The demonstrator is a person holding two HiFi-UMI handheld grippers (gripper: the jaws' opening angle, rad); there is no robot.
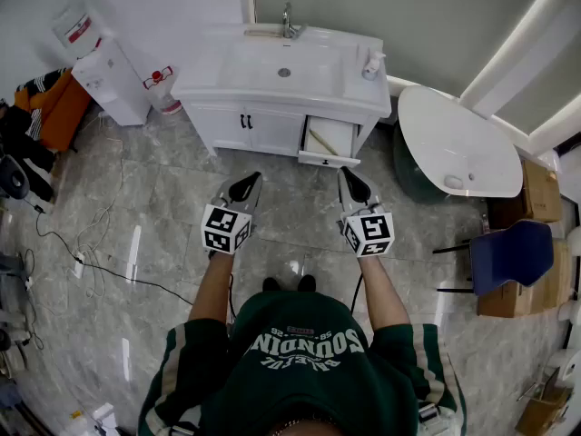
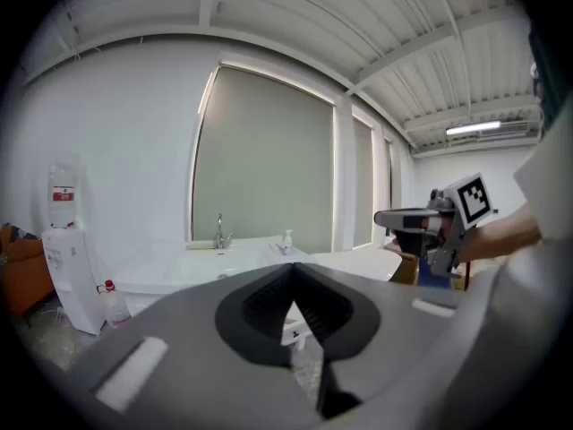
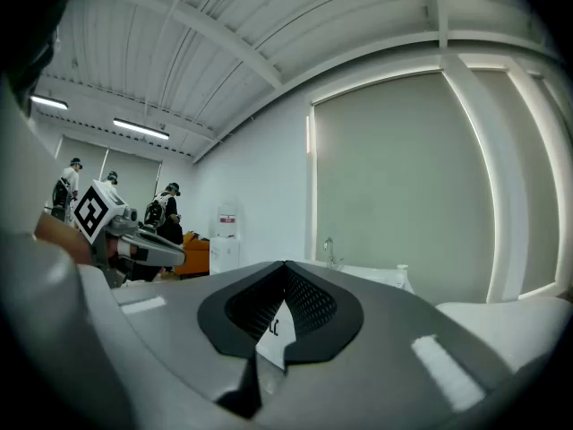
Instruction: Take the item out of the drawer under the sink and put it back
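A white sink cabinet (image 1: 272, 121) stands ahead on the tiled floor. Its right-hand drawer (image 1: 329, 159) is pulled out, and a thin pale stick-like item (image 1: 321, 142) lies inside. My left gripper (image 1: 245, 184) hovers over the floor in front of the cabinet doors, shut and empty. My right gripper (image 1: 350, 180) hangs just in front of the drawer, also shut with nothing in it. In the left gripper view the jaws (image 2: 291, 271) meet at the tip, with the basin behind. In the right gripper view the jaws (image 3: 285, 271) are likewise closed together.
A water dispenser (image 1: 109, 75) and an orange seat (image 1: 59, 107) stand at the left. Cables (image 1: 82, 252) trail over the floor. A white oval table (image 1: 458, 148), a blue chair (image 1: 513, 252) and cardboard boxes (image 1: 540, 189) crowd the right. A faucet (image 1: 289, 18) and soap bottle (image 1: 372, 62) top the basin.
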